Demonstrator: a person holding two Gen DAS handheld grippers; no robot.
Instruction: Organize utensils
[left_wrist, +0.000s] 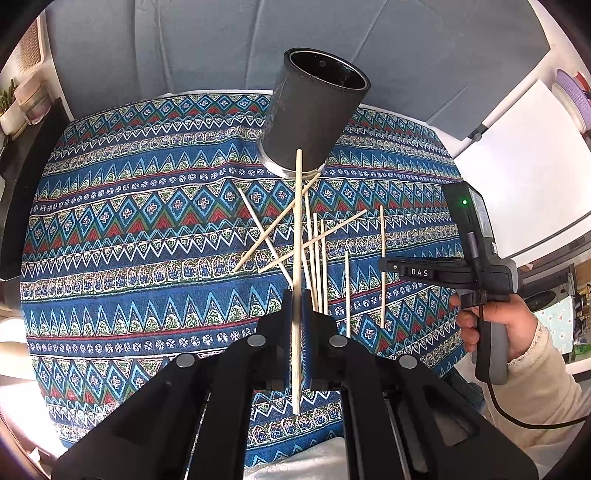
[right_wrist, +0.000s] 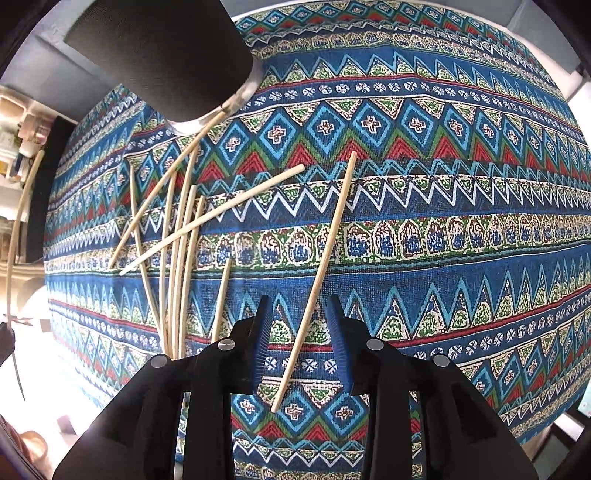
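Right gripper (right_wrist: 299, 339) parted, astride one chopstick (right_wrist: 325, 254) (pads clear), left gripper (left_wrist: 295, 325) clamping another chopstick (left_wrist: 296, 236).

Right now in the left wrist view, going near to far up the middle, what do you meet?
Left gripper shut on one chopstick → the loose chopsticks on the patterned cloth → the black holder.
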